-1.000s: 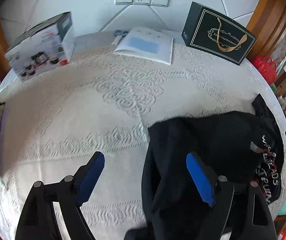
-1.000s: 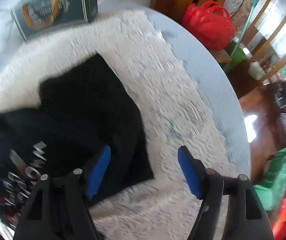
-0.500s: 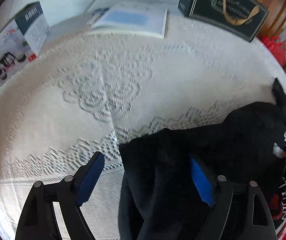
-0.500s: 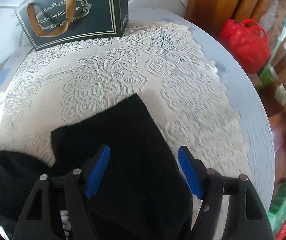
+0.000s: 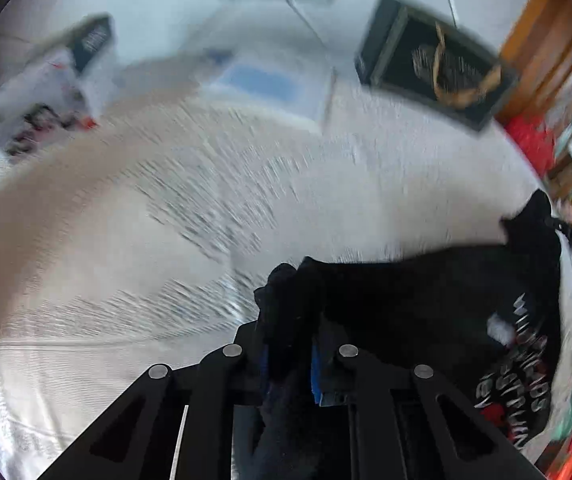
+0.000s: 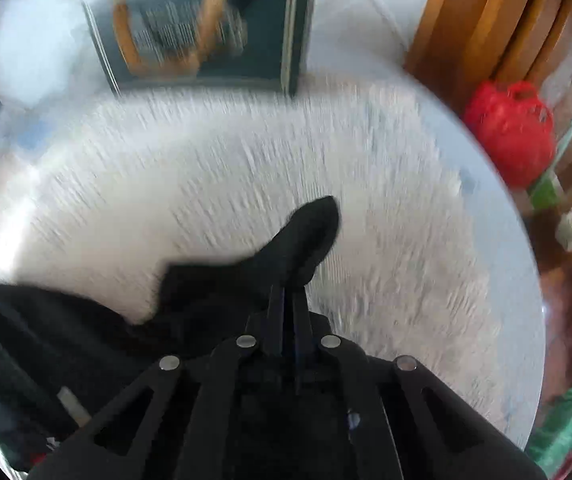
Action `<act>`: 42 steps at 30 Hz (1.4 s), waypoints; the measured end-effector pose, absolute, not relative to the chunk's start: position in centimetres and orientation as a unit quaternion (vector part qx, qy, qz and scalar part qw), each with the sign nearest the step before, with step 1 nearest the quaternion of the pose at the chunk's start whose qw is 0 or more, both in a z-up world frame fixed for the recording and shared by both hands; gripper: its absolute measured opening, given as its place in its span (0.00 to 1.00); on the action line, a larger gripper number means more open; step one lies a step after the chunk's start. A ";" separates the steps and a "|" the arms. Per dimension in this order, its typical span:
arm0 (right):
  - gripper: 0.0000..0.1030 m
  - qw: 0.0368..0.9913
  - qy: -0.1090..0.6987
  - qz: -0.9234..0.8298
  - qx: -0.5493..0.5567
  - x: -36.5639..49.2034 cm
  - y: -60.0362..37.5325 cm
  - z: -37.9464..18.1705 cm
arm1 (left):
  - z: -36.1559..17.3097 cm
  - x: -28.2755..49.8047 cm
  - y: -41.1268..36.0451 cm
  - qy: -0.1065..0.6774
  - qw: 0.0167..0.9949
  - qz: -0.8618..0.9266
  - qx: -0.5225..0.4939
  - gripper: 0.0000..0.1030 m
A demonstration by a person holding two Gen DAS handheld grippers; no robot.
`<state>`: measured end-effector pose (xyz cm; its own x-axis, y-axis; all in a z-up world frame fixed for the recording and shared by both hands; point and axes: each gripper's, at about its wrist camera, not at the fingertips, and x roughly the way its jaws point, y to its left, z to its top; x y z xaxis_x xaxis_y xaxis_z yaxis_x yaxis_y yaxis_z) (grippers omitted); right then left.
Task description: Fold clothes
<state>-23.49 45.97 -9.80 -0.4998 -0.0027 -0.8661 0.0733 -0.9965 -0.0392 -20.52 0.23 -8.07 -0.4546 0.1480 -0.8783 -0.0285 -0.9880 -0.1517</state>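
While the left tool [image 5: 288, 344] and right tool [image 6: 288, 312] each pinched a bunched edge of the black shirt [image 5: 426, 304] over the worktop [image 5: 166, 240], equal height and tension would keep the fold straight.

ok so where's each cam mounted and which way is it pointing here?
Left wrist: sits on the left gripper, looks forward along its fingers over the lace tablecloth toward the wall; the gripper shows, shut on the black shirt.
Right wrist: sits on the right gripper, looks across the table toward the dark gift box and red bag; the gripper shows, shut on a corner of the shirt.
Shared: shirt, tablecloth, gift box, red bag.
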 end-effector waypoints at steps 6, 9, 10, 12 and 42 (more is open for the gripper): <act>0.04 0.058 0.015 -0.905 0.421 -27.5 42.0 -3.0 | -3.8 -23.0 -4.7 -0.044 -0.007 0.876 -0.479 0.21; 0.25 0.037 0.020 -0.911 0.410 -29.2 39.8 -2.3 | -3.2 -24.5 -6.6 -0.040 -0.031 0.876 -0.479 0.80; 0.49 0.026 0.026 -0.915 0.403 -29.1 39.2 -2.0 | -3.1 -25.0 -7.2 -0.039 -0.039 0.876 -0.479 0.84; 0.77 0.027 0.031 -0.917 0.398 -28.1 39.2 -1.8 | -2.7 -26.0 -8.5 -0.036 -0.055 0.876 -0.478 0.85; 0.79 -0.029 -0.056 -0.827 0.559 3.5 46.4 -14.4 | -15.8 -5.0 -0.4 -0.010 0.022 0.838 -0.544 0.84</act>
